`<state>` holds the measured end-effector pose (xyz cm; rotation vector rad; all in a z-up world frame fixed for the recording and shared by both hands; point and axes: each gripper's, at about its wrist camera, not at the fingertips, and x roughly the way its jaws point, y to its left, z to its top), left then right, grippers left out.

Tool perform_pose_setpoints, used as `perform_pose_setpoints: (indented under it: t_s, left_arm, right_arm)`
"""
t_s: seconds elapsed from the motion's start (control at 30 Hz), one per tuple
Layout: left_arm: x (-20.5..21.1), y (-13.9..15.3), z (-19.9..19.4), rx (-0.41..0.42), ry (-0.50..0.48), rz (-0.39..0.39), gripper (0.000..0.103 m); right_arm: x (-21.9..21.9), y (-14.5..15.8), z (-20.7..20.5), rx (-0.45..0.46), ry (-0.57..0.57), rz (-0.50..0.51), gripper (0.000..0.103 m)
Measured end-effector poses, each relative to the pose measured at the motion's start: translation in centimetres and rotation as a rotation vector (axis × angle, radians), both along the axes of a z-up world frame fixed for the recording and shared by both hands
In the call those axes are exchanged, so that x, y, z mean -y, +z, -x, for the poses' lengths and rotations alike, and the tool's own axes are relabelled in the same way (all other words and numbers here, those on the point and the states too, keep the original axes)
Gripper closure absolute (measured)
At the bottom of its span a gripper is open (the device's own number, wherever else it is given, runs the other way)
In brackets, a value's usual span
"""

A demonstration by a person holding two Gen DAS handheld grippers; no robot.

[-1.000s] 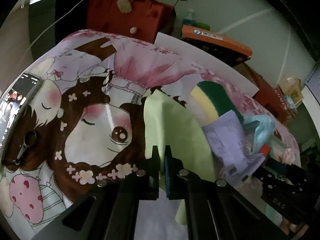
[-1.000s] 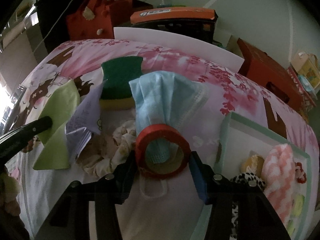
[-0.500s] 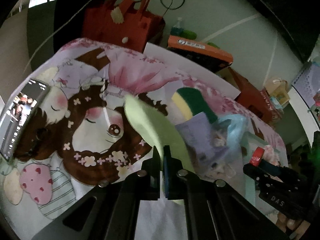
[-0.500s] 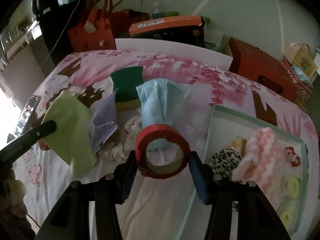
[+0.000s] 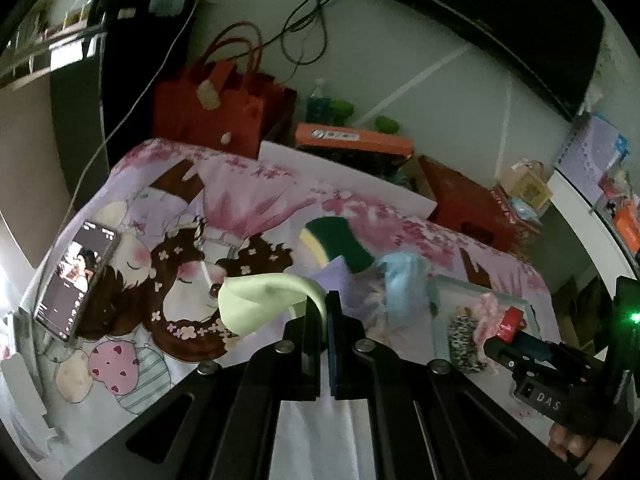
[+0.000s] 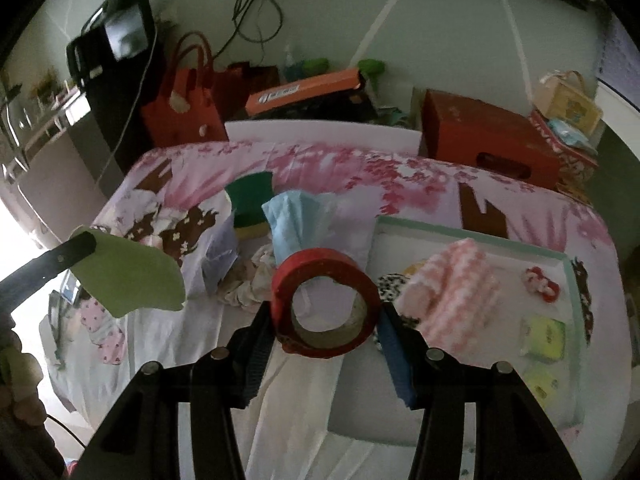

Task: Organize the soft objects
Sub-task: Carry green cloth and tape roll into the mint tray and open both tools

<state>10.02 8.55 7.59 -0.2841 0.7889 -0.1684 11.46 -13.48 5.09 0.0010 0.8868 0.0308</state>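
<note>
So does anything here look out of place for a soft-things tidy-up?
Yes: the right claw is shut on a red tape roll, a stiff ring rather than a soft thing. A phone also lies on the bedsheet. The left claw pinches a green cloth, which fits.

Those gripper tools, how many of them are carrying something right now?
2. The left gripper pinches a light green cloth, lifted off the bed. The right gripper clamps a red tape roll beside the tray.

A pale green wall [image 6: 460, 40] rose behind the bed's pink cartoon-print sheet [image 6: 400, 168]; glaring daylight [image 6: 16, 240] entered at left, leaving the room dim.
</note>
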Motion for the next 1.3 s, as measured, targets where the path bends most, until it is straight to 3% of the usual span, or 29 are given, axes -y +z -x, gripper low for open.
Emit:
perform_pose_setpoints:
  t_s: [0.47,1.03,1.3]
  left_arm:
    - [6.4,4.8,2.5,0.061,-0.102,-0.073,0.101]
    - [18.3,5.0,2.1,0.063,-0.285,-0.178,0.101]
    - [23.8,6.4,1.9,0.115,-0.387,-0.207,0.101]
  right_arm:
    - [7.4,1.9,4.7,0.046,-0.121,-0.066,0.049]
    - [19.3,-1.4,7.4,0.016,-0.336,-0.129,0.049]
    - [22.9,-2.4,7.6,0.011,-0.398,-0.14,0.049]
